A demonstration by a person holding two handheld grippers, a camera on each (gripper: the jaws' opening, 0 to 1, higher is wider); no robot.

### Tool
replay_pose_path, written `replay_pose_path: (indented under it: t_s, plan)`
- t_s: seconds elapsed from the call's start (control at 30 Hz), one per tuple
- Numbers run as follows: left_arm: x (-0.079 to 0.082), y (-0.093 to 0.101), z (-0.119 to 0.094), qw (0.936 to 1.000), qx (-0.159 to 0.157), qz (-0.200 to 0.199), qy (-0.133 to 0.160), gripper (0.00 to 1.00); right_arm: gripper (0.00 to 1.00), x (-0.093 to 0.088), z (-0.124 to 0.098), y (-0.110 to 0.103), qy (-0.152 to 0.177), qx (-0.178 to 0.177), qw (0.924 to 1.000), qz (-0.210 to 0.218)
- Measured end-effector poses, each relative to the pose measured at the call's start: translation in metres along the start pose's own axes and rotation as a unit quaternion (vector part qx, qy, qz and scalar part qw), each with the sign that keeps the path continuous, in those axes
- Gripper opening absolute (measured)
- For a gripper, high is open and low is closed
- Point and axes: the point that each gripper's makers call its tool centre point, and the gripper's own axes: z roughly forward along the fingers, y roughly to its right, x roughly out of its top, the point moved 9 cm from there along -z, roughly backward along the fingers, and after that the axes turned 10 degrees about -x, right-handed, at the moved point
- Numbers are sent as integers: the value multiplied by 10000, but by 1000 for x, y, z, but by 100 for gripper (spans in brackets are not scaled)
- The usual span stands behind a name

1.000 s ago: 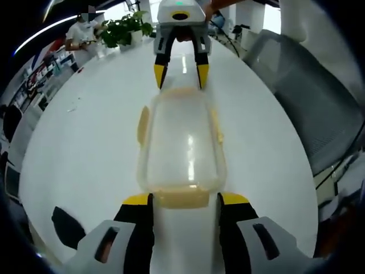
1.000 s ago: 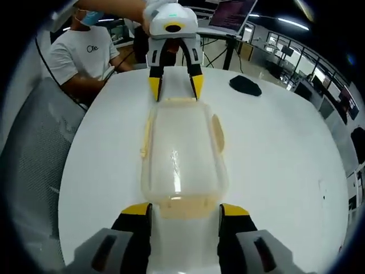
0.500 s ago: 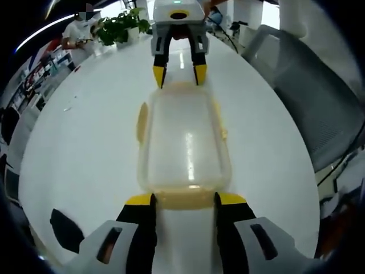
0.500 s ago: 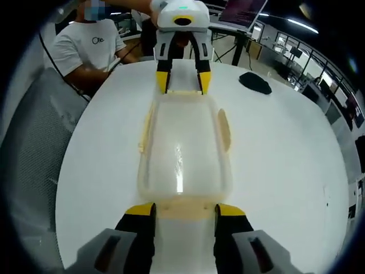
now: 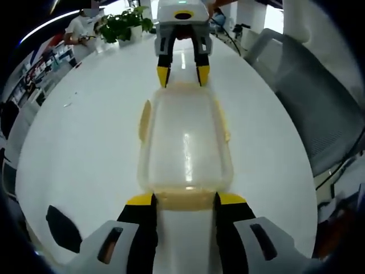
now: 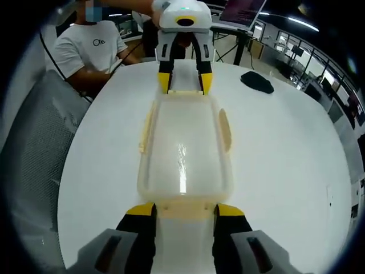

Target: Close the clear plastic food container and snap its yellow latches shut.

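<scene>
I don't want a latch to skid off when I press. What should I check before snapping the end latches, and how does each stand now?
1. Lid seated on the clear container: ok, it looks flat and even in both views.
2. Left gripper astride its end latch: ok.
3. Right gripper astride the opposite end latch: ok.
4. End latches snapped down: cannot tell.
5. Long-side latches: not ok, the side latch looks flared outward.
6. Container resting flat on the white table: ok.
</scene>
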Motion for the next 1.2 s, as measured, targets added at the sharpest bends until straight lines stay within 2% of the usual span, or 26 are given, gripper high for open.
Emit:
replay_pose_path:
  t_s: [0.33, 0.53, 0.87, 0.93, 1.2]
  plan:
    - [0, 1, 0, 10000, 31, -58, 7, 37, 37, 1, 0, -1, -21, -22, 10000, -54]
    - [2, 8, 0, 9999, -26, -126, 0, 37, 36, 2, -3, -4, -45, 7, 9999, -111]
    - [15, 19, -19, 9999, 15, -90, 83, 37, 36, 10, -28, -3, 112, 163, 9998, -60]
    - [16, 21, -21, 10000, 5, 2, 45, 37, 36, 12, -32, -5, 128, 243, 9996, 11]
    - [27, 26, -35, 10000, 0, -59, -37, 37, 36, 20, -47, -5, 199, 214, 9996, -29]
